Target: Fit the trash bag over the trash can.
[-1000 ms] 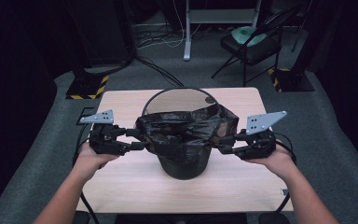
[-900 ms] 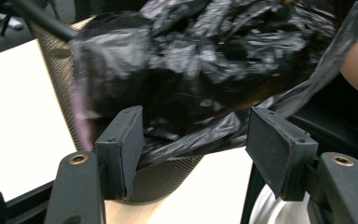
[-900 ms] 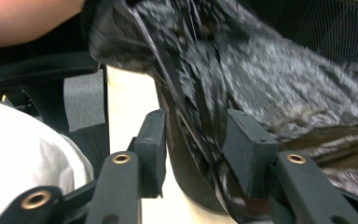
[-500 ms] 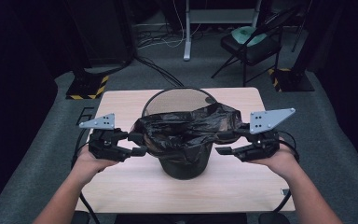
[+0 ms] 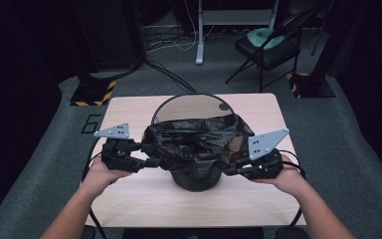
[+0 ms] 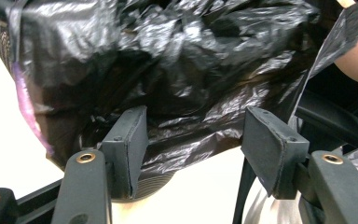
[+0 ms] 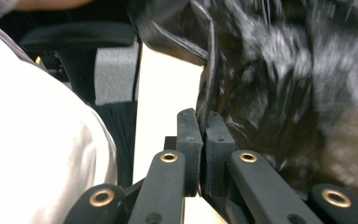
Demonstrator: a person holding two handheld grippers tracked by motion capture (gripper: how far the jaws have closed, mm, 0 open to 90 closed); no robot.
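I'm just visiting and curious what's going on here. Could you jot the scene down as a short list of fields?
Setting: light wooden table
Main thing: black mesh bin with a black plastic bag draped over it
Left claw: jaws apart, at the bag's edge, not pressing it
Right claw: jaws have just closed, pinching a fold of the bag
Background: folding chair on grey carpet

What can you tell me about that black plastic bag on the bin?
The black bag is thin, shiny, crinkled plastic, draped loosely over the near part of a round mesh bin on the wooden table. It has not been pulled over the far rim. The right gripper is shut, with what looks like a fold of the bag's edge between its pads. The left gripper stands open at the bag's other side, film bunched between its pads.
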